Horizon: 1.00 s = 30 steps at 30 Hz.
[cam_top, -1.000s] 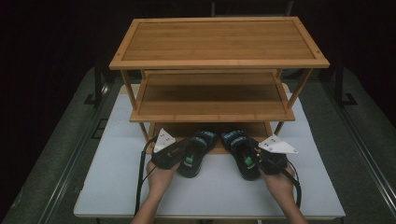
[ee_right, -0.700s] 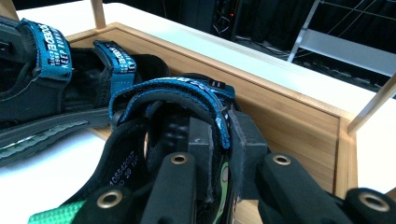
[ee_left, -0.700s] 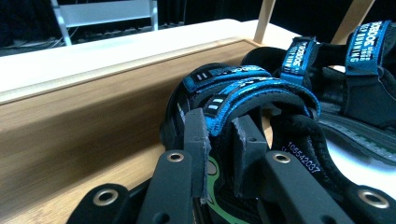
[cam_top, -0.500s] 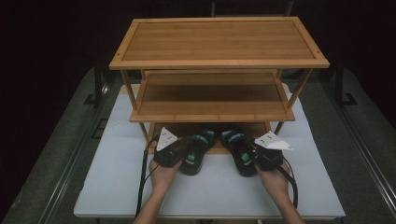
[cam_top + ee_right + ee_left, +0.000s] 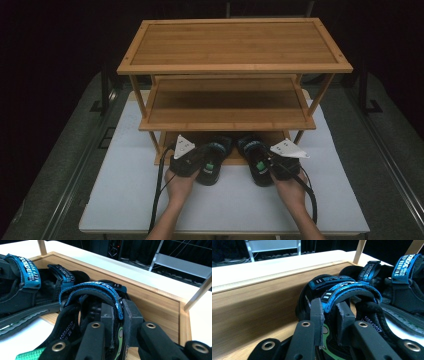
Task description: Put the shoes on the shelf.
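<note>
The left hand-held gripper (image 5: 196, 161) pinches the blue heel strap of the left sandal (image 5: 214, 159). In the left gripper view the two black jaws stand close together with that strap (image 5: 342, 291) clamped between their pads. The right hand-held gripper (image 5: 272, 164) pinches the blue heel strap of the right sandal (image 5: 254, 159); in the right gripper view the strap (image 5: 100, 290) runs between the two pads, which press on it from both sides.

Position of the sandals: in the high view both lie side by side at the front edge of the wooden rack (image 5: 235, 65), toes pointing under the rack and heels toward the person. The front parts rest on the bottom shelf (image 5: 232, 157) of the rack; the heels overhang onto the white desk (image 5: 125, 200). The two sandals are near each other, with a narrow gap between them.

The rack stands on the desk and has three levels. The top shelf and the middle shelf (image 5: 227, 105) carry nothing.

The left hand (image 5: 179, 186) and the right hand (image 5: 292, 190) enter from the bottom of the high view, each behind its gripper. A black cable (image 5: 157, 200) trails from the left gripper along the desk
</note>
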Each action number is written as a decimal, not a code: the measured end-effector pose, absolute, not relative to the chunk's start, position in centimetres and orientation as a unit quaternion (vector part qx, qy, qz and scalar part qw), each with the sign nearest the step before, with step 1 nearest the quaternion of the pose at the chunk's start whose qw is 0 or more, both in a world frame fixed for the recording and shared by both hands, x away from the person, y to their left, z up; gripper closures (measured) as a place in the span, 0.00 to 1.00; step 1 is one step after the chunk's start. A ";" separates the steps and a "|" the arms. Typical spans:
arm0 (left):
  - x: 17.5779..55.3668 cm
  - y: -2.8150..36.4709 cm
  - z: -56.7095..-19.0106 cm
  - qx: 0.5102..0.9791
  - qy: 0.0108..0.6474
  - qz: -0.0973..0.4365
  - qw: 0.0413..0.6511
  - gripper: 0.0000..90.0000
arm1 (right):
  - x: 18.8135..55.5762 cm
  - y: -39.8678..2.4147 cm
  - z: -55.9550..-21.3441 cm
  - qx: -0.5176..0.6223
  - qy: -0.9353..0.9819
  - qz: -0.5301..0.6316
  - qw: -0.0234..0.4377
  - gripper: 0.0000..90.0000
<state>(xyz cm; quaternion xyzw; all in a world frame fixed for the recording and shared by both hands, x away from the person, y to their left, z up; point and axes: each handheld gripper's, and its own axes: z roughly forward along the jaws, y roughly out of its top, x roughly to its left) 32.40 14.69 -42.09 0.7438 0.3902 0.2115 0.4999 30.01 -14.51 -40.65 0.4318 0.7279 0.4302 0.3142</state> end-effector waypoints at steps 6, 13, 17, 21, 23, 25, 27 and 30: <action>32.6 14.7 -42.2 0.739 0.396 0.208 0.504 0.86 | 30.5 -14.3 -41.0 0.437 0.728 0.430 0.307 0.88; 33.0 14.7 -42.3 0.737 0.404 0.200 0.504 0.84 | 31.1 -14.0 -41.3 0.438 0.732 0.422 0.307 0.87; 33.2 14.7 -42.3 0.739 0.399 0.195 0.507 0.78 | 31.2 -14.1 -41.2 0.439 0.734 0.420 0.305 0.84; 33.0 14.7 -42.1 0.746 0.392 0.198 0.501 0.70 | 31.3 -14.4 -41.2 0.441 0.734 0.417 0.304 0.80; 33.0 14.8 -42.0 0.750 0.388 0.195 0.499 0.69 | 31.2 -14.6 -41.1 0.440 0.734 0.418 0.305 0.78; 32.9 14.8 -42.0 0.753 0.384 0.197 0.496 0.69 | 31.1 -14.8 -41.0 0.439 0.735 0.417 0.305 0.76; 32.8 14.8 -41.9 0.755 0.381 0.197 0.496 0.67 | 31.0 -14.9 -40.9 0.439 0.736 0.416 0.305 0.74; 32.6 14.8 -41.7 0.758 0.375 0.198 0.495 0.65 | 30.8 -15.0 -40.8 0.435 0.740 0.416 0.300 0.73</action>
